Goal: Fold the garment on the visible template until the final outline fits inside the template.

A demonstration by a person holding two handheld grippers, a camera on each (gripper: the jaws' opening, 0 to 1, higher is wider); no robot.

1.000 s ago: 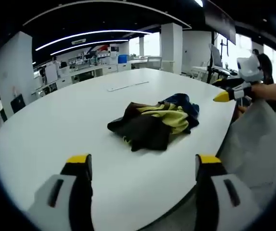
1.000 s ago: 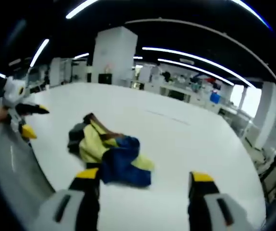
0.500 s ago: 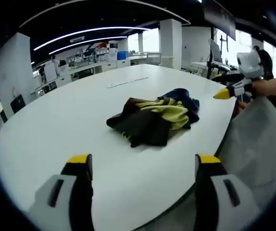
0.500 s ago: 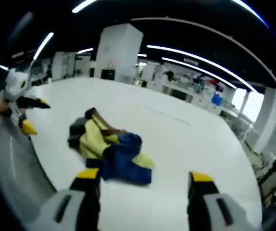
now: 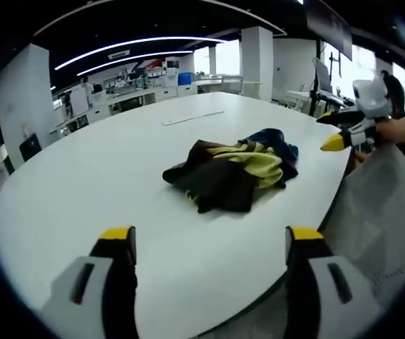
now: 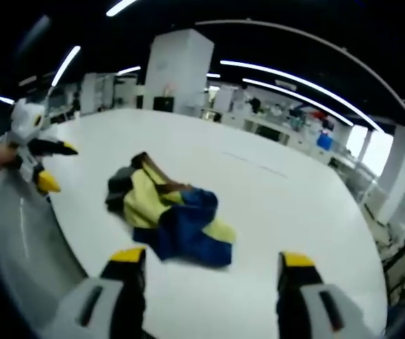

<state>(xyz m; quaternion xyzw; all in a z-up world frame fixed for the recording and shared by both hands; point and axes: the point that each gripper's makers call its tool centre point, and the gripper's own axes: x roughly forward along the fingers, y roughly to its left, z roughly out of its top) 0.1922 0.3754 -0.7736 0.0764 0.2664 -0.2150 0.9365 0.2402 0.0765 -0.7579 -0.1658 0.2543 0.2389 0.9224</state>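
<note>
Garment [image 5: 234, 171] crumpled in a soft heap on white rounded counter [image 5: 82, 191], near the edge closest to the person; no folded outline, lumpy with loose creases. Long axis roughly along that near counter edge: dark brown end toward left hand-held gripper [image 5: 209, 244] side, blue end toward right hand-held gripper [image 6: 207, 263] side, yellow panel in between. Same heap in right gripper view [image 6: 168, 217]: blue fabric nearest, yellow mid, dark part far. Counter top smooth, matte, plain white [image 6: 273, 205]. Thin pale strip [image 5: 192, 118] lying flat farther back on counter, well apart from garment. Left hand-held gripper jaws spread wide, empty, yellow-tipped, above counter edge. Right likewise spread, empty, just short of the blue end.
</note>
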